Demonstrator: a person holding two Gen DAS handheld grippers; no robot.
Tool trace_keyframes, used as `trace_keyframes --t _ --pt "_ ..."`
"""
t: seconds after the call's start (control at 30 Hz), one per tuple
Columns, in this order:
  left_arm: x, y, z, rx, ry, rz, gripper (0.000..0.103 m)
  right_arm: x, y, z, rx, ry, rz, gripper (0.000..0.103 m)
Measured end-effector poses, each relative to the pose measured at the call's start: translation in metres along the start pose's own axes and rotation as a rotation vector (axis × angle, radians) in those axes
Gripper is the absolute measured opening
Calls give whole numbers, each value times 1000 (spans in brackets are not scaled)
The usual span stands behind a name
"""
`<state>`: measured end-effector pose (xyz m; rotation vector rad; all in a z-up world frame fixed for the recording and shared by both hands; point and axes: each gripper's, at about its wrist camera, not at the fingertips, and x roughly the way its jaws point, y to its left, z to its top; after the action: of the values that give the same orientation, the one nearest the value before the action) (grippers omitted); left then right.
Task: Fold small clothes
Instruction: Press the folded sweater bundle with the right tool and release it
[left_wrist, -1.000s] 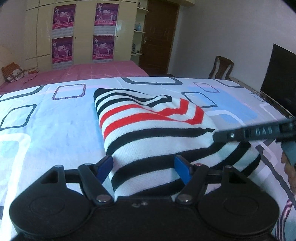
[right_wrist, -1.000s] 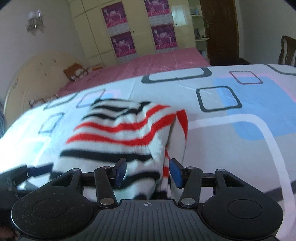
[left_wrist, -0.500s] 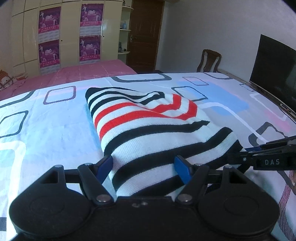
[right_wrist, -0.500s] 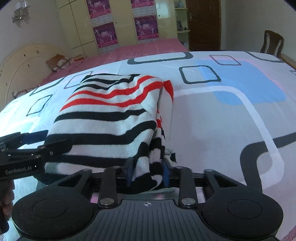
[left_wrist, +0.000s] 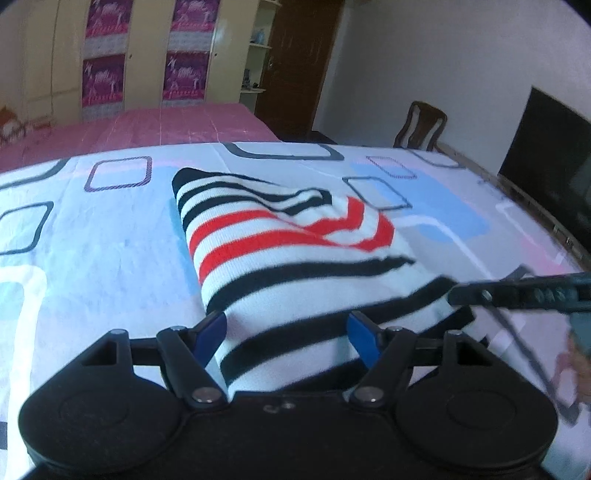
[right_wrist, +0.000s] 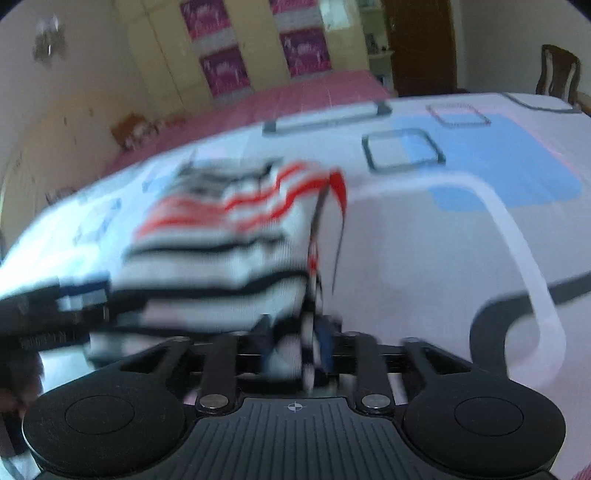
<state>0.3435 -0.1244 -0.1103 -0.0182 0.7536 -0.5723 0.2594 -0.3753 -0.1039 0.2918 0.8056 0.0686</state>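
We see one white knit sweater with black and red stripes (left_wrist: 295, 258), folded, lying on the patterned bedsheet (left_wrist: 92, 258). Right claw (right_wrist: 295, 343) pinched its near right corner half a second ago; its jaws have just been opening, blurred fabric between them, grip unclear. Left claw (left_wrist: 286, 328) stays apart, straddling the near edge. Two claws, one garment: fold looks nearly finished.

White sweater (left_wrist: 295, 266) striped black and red; tongs' pads (left_wrist: 360, 334) blue.

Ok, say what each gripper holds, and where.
Left gripper: nothing, open astride the striped sweater. Right gripper: the sweater's near right corner between jaws that have just been opening; blur hides any grip.
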Motion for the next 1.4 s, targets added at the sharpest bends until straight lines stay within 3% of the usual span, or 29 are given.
trace_keyframes --t 0.27,0.53,0.57,0.7,0.8,0.97,1.07,1.13,1.27,1.4 --pt "10 15 34 -50 -61 84 70 57 -18 60 82 -13 14 49" --pt "56 47 53 -157 -45 128 66 110 -30 83 143 43 63 48" --pt "61 50 54 -170 -45 123 65 113 -29 83 144 44 65 46" --pt "77 50 57 -180 -41 108 55 115 -25 83 104 28 60 18" --pt "81 43 59 -172 -52 113 54 107 -18 81 31 -16 30 10" --pt "81 33 60 -164 -69 85 54 91 -28 77 10 -55 -13 9" --pt "98 28 55 -110 -27 129 56 113 -34 67 9 8 -42 10" --pt "98 27 54 -88 -30 141 56 110 -34 69 23 -13 -44 10" --pt "93 28 55 -102 -32 138 55 95 -32 74 11 -47 -54 21" --pt "90 27 59 -113 -42 136 54 86 -22 82 -30 -88 -46 22"
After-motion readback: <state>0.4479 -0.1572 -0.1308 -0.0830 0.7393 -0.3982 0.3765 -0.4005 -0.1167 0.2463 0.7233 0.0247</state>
